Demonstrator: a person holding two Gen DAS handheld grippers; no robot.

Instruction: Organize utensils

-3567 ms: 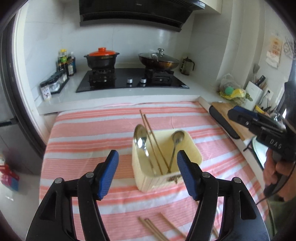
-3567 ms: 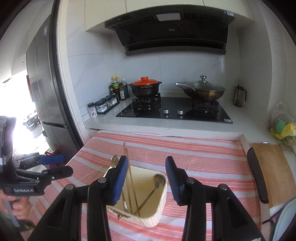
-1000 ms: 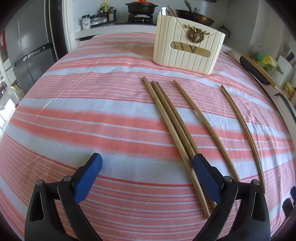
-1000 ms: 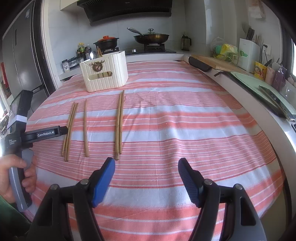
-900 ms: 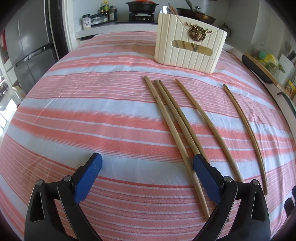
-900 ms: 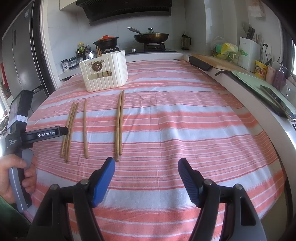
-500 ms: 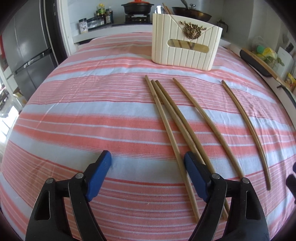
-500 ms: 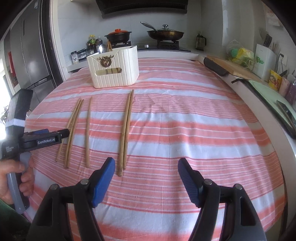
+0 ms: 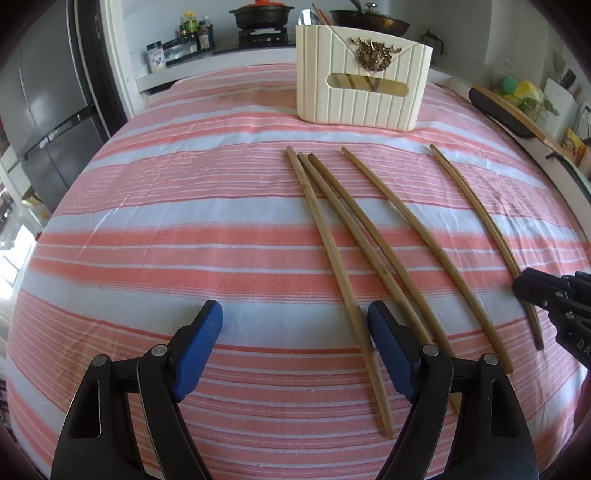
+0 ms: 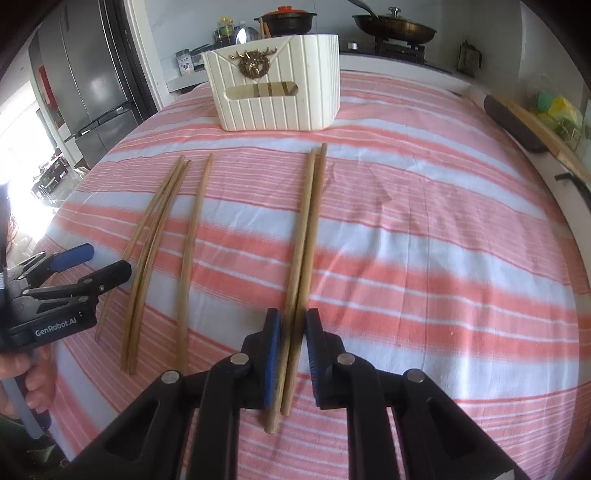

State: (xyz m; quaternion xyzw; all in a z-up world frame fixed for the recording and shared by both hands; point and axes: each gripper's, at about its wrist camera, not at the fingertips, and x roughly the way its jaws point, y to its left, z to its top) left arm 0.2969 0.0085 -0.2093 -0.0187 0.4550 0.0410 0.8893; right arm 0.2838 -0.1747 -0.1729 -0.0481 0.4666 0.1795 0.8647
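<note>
Bright daylight floods in from nine o'clock, blown out there in the right wrist view; fisheye bends edges, dark vignette corners.

A pair of chopsticks (image 10: pixel 304 236) lies on the tablecloth (image 10: pixel 443 240), running straight ahead from between the right gripper's (image 10: pixel 291 360) fingers; contact cannot be judged. Left of that pair lies a single chopstick (image 10: pixel 190 251), then a cluster of three chopsticks (image 10: pixel 147 254) further left, ahead of the left gripper (image 9: pixel 293 349). Beyond all their far ends stands the utensil holder (image 10: pixel 275 90), with a spoon (image 9: pixel 309 16) and more chopsticks inside. Behind it sits the stove (image 10: pixel 388 48).
</note>
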